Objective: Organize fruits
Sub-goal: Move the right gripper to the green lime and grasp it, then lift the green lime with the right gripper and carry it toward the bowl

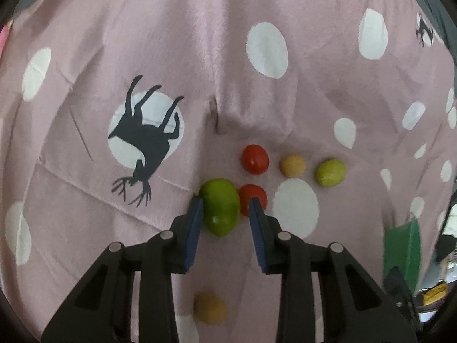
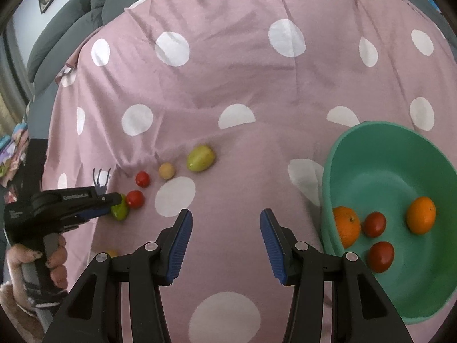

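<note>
Blue-padded fingers of the left gripper (image 1: 225, 211) straddle a smooth, oval green fruit (image 1: 220, 207) on the pink polka-dot blanket (image 1: 200, 43). The left pad touches its flank, while the right pad stands off with a gap, so the jaws are partly open and nothing is held yet. The step in hand looks like the pick of this fruit. Next the jaws need to close squarely across its short width, then lift and carry it toward the teal plastic bowl (image 2: 371, 148), which already holds two oranges and two red fruits.

The green fruit's long axis runs roughly along the fingers, pointing away from the camera, which suits a pinch across the narrow sides. A small round red fruit (image 1: 252, 198) sits touching or just beside it, behind the right pad, and could get nudged as the jaws close.

Over bare blanket beside the bowl, the right gripper (image 2: 225, 243) hovers wide open and empty.
</note>
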A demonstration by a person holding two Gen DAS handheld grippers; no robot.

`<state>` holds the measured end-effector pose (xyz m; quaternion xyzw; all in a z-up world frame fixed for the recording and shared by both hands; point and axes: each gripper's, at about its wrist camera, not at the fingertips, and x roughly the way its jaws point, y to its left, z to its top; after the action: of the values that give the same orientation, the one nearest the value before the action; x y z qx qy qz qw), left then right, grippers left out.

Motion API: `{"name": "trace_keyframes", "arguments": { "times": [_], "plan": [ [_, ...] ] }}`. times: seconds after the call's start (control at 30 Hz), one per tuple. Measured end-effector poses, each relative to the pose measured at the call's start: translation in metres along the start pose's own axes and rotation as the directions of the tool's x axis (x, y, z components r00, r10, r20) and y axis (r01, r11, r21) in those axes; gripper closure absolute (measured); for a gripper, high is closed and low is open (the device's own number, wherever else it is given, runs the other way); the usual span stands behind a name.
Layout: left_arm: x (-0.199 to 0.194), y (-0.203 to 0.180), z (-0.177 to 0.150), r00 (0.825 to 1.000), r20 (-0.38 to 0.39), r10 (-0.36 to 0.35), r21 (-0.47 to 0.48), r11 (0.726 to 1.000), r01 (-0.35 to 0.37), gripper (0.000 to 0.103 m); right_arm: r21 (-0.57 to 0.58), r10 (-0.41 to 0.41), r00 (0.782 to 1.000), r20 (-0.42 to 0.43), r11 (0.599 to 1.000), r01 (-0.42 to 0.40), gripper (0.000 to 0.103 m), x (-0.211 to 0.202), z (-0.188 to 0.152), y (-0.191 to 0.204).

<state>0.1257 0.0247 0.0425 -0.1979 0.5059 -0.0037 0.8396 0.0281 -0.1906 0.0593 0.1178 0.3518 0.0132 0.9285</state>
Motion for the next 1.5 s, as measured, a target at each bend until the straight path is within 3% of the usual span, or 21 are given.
{"name": "trace_keyframes", "arguments": {
  "times": [0.23,0.43,0.57,0.6,0.73,0.97,1.2,1.3,1.5],
  "plan": [
    [0.021,-0.026,0.013,0.994,0.014,0.105,0.087,0.991,-0.106,0.073,0.006,0.0,1.0,-0.017,1.0,0.0,0.053,0.003,-0.001,-0.001],
    [0.031,-0.032,0.019,0.993,-0.002,0.121,0.136,0.983,-0.12,0.071,0.007,0.015,0.999,-0.045,1.0,-0.015,0.053,0.011,0.006,0.005],
    [0.048,-0.041,0.021,0.994,-0.039,0.098,0.146,0.985,-0.091,0.07,0.012,0.046,0.993,-0.11,0.999,-0.045,0.053,0.035,0.024,0.016],
    [0.059,-0.038,0.022,0.992,-0.105,0.062,0.127,0.991,-0.049,0.07,0.029,0.067,0.989,-0.134,0.998,-0.063,0.053,0.044,0.031,0.018],
    [0.063,-0.042,0.023,0.996,-0.077,0.052,0.142,0.989,-0.041,0.07,0.091,0.108,0.981,-0.162,0.991,-0.094,0.053,0.074,0.053,0.024],
    [0.066,-0.034,0.026,0.997,-0.076,0.012,0.095,0.995,-0.004,0.071,0.162,0.094,0.974,-0.204,0.985,-0.061,0.053,0.124,0.066,0.03],
    [0.051,-0.008,0.024,0.998,-0.068,-0.007,0.074,0.997,0.012,0.071,0.189,0.078,0.976,-0.202,0.981,-0.039,0.053,0.148,0.075,0.034],
    [0.04,-0.006,0.023,0.999,-0.052,-0.008,0.082,0.997,0.012,0.071,0.18,0.031,0.978,-0.207,0.984,0.007,0.064,0.156,0.076,0.037],
    [0.021,-0.001,0.023,1.0,-0.011,-0.012,0.081,0.997,0.012,0.071,0.188,0.056,0.975,-0.214,0.982,-0.015,0.066,0.155,0.07,0.039]
  ]
}}
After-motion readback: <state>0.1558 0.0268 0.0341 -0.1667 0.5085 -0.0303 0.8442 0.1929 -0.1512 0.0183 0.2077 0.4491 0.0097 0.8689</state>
